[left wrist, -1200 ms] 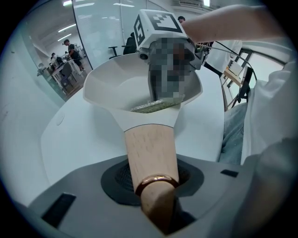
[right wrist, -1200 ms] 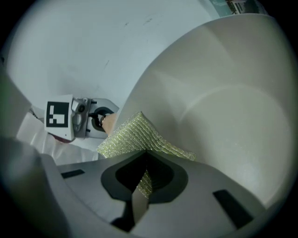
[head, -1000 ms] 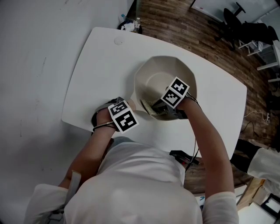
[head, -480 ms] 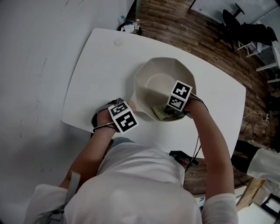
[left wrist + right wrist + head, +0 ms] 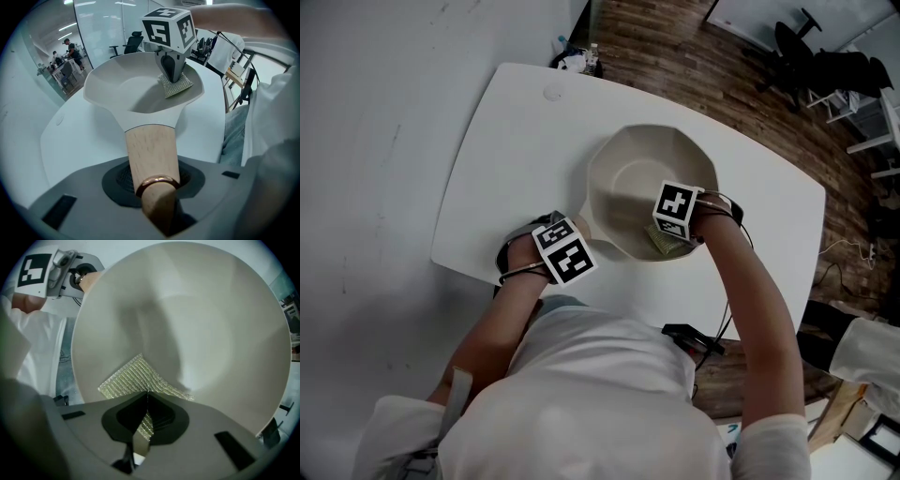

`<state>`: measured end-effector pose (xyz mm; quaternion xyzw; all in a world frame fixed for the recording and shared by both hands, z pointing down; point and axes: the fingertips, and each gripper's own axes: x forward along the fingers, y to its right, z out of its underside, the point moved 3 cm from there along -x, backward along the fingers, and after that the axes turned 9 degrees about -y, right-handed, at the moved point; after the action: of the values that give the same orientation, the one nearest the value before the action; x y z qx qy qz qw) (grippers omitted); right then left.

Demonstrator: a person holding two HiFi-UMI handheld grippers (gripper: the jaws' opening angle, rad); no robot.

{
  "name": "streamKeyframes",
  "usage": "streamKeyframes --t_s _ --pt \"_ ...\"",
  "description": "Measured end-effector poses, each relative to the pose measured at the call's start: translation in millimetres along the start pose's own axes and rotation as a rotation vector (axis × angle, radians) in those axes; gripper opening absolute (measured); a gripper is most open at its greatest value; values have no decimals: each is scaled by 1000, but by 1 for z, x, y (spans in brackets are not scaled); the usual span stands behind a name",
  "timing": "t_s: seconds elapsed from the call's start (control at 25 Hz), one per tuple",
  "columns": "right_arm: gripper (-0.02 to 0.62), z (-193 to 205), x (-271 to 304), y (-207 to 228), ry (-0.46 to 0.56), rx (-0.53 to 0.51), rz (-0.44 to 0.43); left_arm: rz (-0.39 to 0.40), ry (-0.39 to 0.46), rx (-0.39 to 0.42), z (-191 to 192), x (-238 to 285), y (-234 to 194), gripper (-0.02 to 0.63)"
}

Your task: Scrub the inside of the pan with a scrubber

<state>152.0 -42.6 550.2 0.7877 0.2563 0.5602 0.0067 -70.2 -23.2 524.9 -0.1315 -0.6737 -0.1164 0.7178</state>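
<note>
Mesh scrubber (image 5: 133, 378) in right gripper (image 5: 667, 241), inside pan (image 5: 211, 310)

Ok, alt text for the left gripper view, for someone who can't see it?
The left gripper is shut on the wooden handle of a cream pan standing on a white table. Inside the pan, at its far right wall, the right gripper holds a mesh scrubber against it.

A white worktop (image 5: 506, 141) is standing on a dark wooden floor (image 5: 694, 66) beside a pale wall (image 5: 375, 112). Black office chairs (image 5: 825, 56) are sitting beyond it, and ceiling lights (image 5: 84, 3) are shining above glass partitions (image 5: 108, 23).
</note>
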Motion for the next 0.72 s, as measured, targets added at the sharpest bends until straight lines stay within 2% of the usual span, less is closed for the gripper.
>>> streamKeyframes --t_s 0.24,0.44,0.72 --pt "23 12 -4 26 -17 88 120 0 1 3 0 -1 0 135" --pt "23 10 -5 47 1 90 230 3 3 6 -1 0 0 133" --pt "23 4 -14 81 42 162 415 8 5 17 -2 0 -1 132"
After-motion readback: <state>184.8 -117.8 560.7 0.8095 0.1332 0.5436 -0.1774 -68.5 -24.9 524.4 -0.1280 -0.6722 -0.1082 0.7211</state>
